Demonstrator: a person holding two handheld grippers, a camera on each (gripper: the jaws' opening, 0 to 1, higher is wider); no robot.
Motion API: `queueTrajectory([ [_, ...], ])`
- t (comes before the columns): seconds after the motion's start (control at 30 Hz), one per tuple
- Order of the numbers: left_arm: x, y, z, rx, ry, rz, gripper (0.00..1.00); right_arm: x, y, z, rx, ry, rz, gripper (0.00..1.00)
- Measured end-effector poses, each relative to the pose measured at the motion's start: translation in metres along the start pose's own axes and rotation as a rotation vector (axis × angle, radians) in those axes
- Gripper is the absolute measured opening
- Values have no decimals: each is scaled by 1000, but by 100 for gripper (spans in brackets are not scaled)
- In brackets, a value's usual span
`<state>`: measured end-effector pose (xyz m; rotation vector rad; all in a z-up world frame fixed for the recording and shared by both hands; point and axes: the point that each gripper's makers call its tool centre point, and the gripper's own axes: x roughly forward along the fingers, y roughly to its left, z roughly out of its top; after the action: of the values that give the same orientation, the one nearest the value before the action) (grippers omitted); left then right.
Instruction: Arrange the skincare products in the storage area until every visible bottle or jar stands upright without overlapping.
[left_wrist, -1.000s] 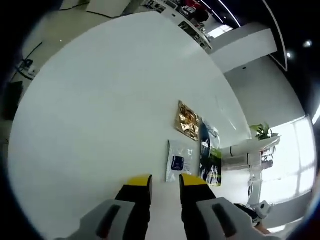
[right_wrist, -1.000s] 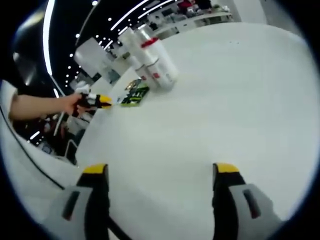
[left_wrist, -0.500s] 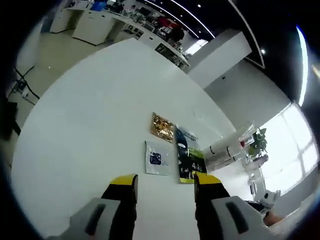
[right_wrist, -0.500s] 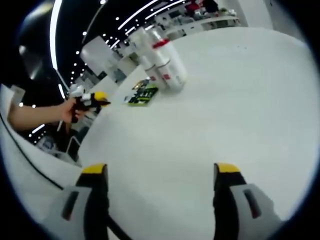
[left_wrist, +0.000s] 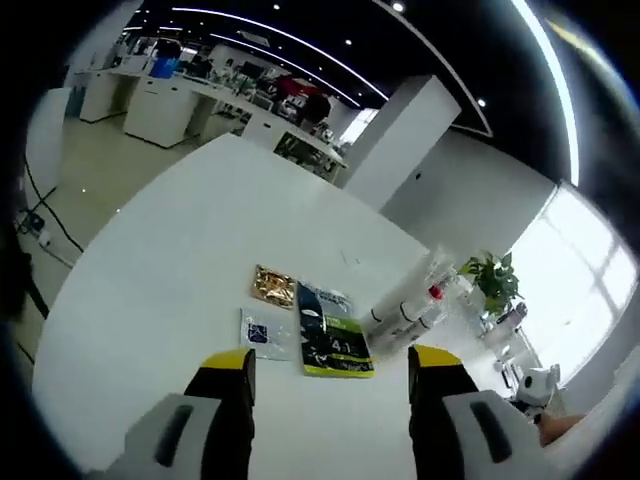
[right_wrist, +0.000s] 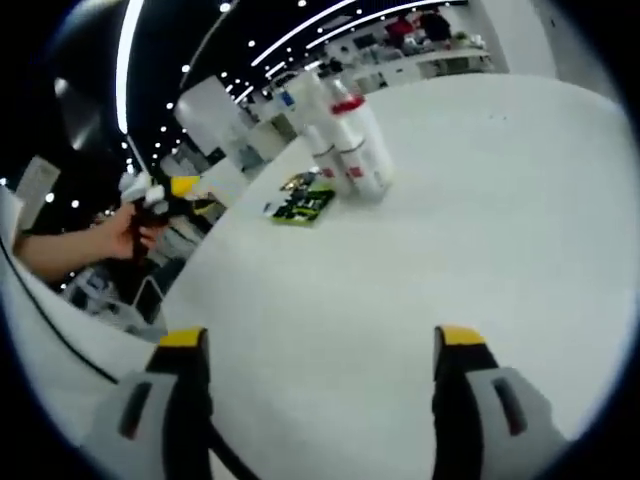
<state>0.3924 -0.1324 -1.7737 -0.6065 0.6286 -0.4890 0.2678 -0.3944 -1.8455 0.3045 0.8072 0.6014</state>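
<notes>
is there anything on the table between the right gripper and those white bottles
Nothing visible. In the right gripper view, bare white table runs from the open right gripper to the white bottles. The green sachet lies flat beside them, off to the side.

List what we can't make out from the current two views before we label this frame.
- Bottles: left gripper view, small and overlapping; count and label text unreadable. In the right gripper view the near ones hide those behind.
- Packets: print on the green-black one, the white one and the gold one is too small to read.
- Left gripper in the right gripper view: small and partly covered by a hand.
</notes>
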Motion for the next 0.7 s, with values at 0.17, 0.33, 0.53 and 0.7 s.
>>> queueTrajectory([
  [0.17,-9,-29,-5,81,-2,-32,68,0,5,6,-7,-20,2,94],
  [0.33,-20,-43,-5,148,-26,-47,70,-3,16,22,-25,-67,12,96],
  [0.53,-40,-57,-10,229,-46,-43,72,-6,27,37,-93,-100,18,98],
  [0.7,-54,-63,-16,296,-71,-34,72,-17,36,55,-153,-144,21,99],
])
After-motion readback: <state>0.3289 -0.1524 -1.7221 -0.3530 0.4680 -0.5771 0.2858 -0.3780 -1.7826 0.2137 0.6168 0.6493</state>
